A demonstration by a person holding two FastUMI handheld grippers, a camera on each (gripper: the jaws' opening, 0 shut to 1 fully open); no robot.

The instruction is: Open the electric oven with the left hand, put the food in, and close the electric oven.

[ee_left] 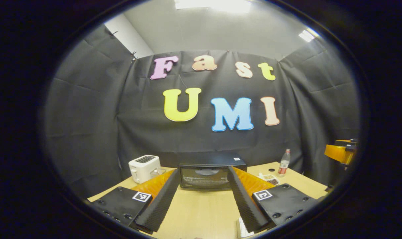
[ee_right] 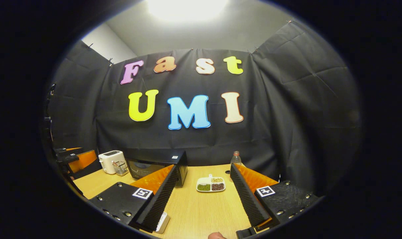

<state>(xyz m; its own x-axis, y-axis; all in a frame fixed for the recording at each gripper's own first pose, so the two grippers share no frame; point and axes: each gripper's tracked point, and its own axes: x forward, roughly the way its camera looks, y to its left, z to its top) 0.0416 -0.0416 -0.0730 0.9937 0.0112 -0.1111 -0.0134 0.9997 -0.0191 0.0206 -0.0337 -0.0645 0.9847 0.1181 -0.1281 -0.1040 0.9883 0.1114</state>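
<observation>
- Facing the electric oven (ee_left: 207, 176) straight on, the left gripper (ee_left: 204, 199) hovers over the table (ee_left: 201, 209) with its fingers spread wide and nothing between them; the oven sits dead ahead, framed by the two fingers.
- The oven door looks closed, its glass front upright, and a divided tray of food (ee_right: 210, 184) lies on the table ahead of the right gripper (ee_right: 202, 199), which is likewise released and empty.
- With the door closed and the food outside, the food has yet to go in; whether the door has been open I cannot tell.
- The left gripper view gives the oven's glass front squarely, with a white toaster (ee_left: 143, 168) to the left of the gripper and a bottle (ee_left: 283, 162) to its right.
- The right gripper view shows the tray's compartments plainly, the oven off to the left, and the other gripper (ee_right: 76, 159) at the far left edge.
</observation>
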